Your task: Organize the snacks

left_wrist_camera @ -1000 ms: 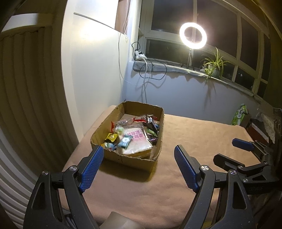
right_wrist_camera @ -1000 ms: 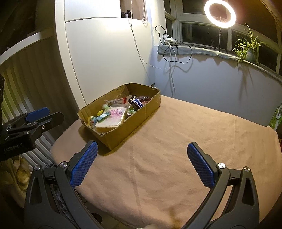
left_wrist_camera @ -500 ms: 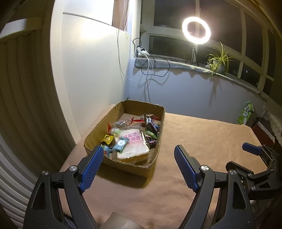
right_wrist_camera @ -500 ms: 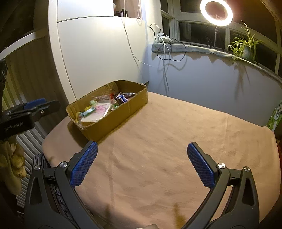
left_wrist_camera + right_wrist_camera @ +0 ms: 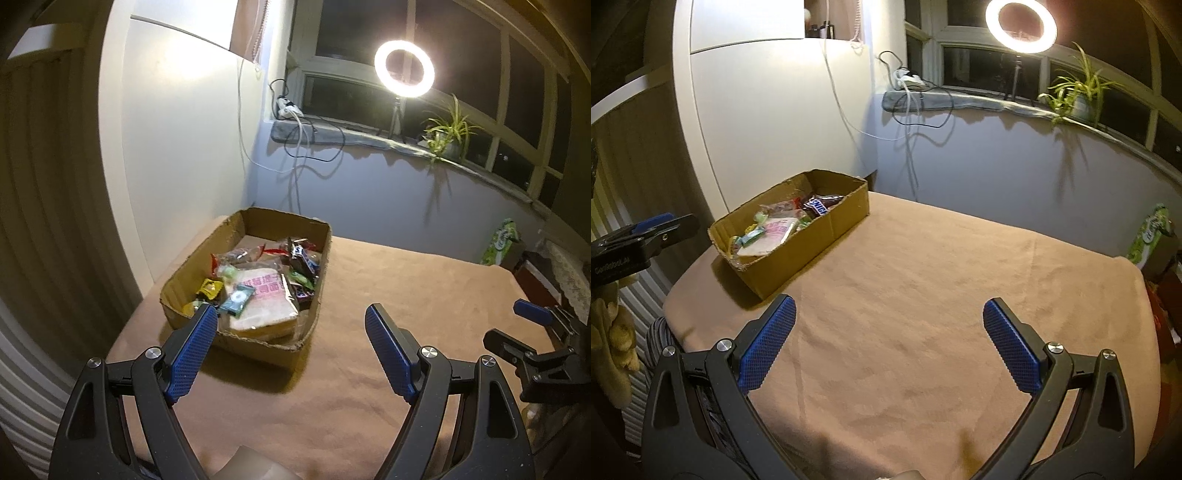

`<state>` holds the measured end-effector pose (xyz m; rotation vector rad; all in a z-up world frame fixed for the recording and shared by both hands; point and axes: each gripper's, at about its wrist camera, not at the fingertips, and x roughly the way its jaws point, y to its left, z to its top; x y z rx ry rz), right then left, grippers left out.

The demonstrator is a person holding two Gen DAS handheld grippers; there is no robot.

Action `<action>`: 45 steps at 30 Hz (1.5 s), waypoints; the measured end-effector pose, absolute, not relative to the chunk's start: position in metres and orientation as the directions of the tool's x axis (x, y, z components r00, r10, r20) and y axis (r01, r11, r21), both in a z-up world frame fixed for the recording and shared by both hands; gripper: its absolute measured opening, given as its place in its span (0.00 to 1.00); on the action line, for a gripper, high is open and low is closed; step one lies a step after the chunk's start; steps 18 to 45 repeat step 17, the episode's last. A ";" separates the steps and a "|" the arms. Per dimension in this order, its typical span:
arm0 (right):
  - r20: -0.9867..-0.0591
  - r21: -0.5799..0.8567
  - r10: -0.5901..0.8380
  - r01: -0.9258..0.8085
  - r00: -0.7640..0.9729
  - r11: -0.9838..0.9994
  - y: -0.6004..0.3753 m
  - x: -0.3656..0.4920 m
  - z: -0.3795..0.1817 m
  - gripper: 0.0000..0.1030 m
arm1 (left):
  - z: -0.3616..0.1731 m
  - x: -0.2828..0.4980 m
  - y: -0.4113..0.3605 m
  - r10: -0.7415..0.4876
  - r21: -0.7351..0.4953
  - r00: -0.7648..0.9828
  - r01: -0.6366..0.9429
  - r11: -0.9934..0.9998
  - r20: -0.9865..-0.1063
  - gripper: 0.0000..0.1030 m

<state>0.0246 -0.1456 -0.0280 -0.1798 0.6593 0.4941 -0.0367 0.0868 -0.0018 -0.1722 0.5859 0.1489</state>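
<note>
Snacks (image 5: 258, 291) lie heaped in the cardboard box (image 5: 258, 345) at the table's far left; left gripper (image 5: 286, 354) and right gripper (image 5: 886, 345) hover wide open, empty, presumably awaiting a pick.

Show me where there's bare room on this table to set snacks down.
Free: the tan tablecloth from the cardboard box rightward to the table's far edge, and the strip before both open grippers. Crowded: inside the box, packed with snack packets.

Worktop (image 5: 942, 295) under my fingers is covered by a tan cloth. Only an open cardboard box (image 5: 266, 341) of wrapped snacks (image 5: 258, 295) sits on it, at its far left corner.
</note>
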 end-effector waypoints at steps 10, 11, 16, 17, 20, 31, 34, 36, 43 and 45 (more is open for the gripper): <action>-0.634 0.000 0.341 -0.441 0.694 0.898 -0.135 0.014 -0.025 1.00 | -0.003 -0.049 0.110 0.071 -0.136 0.830 -0.174 0.975 -0.553 0.80; -0.634 0.001 0.342 -0.441 0.694 0.897 -0.132 0.014 -0.026 1.00 | -0.004 -0.049 0.111 0.073 -0.131 0.828 -0.174 0.976 -0.555 0.80; -0.642 0.008 0.352 -0.452 0.681 0.892 -0.123 0.018 -0.031 1.00 | -0.004 -0.049 0.116 0.091 -0.119 0.827 -0.187 0.975 -0.555 0.80; -0.644 0.010 0.352 -0.453 0.679 0.892 -0.123 0.019 -0.032 1.00 | -0.004 -0.048 0.116 0.095 -0.115 0.828 -0.189 0.975 -0.553 0.80; -0.644 0.010 0.352 -0.453 0.679 0.892 -0.123 0.019 -0.032 1.00 | -0.004 -0.048 0.116 0.095 -0.115 0.828 -0.189 0.975 -0.553 0.80; -0.644 0.010 0.352 -0.453 0.679 0.892 -0.123 0.019 -0.032 1.00 | -0.004 -0.048 0.116 0.095 -0.115 0.828 -0.189 0.975 -0.553 0.80; -0.644 0.010 0.352 -0.453 0.679 0.892 -0.123 0.019 -0.032 1.00 | -0.004 -0.048 0.116 0.095 -0.115 0.828 -0.189 0.975 -0.553 0.80; -0.644 0.010 0.352 -0.453 0.679 0.892 -0.123 0.019 -0.032 1.00 | -0.004 -0.048 0.116 0.095 -0.115 0.828 -0.189 0.975 -0.553 0.80; -0.644 0.010 0.352 -0.453 0.679 0.892 -0.123 0.019 -0.032 1.00 | -0.004 -0.048 0.116 0.095 -0.115 0.828 -0.189 0.975 -0.553 0.80; -0.644 0.010 0.352 -0.453 0.679 0.892 -0.123 0.019 -0.032 1.00 | -0.004 -0.048 0.116 0.095 -0.115 0.828 -0.189 0.975 -0.553 0.80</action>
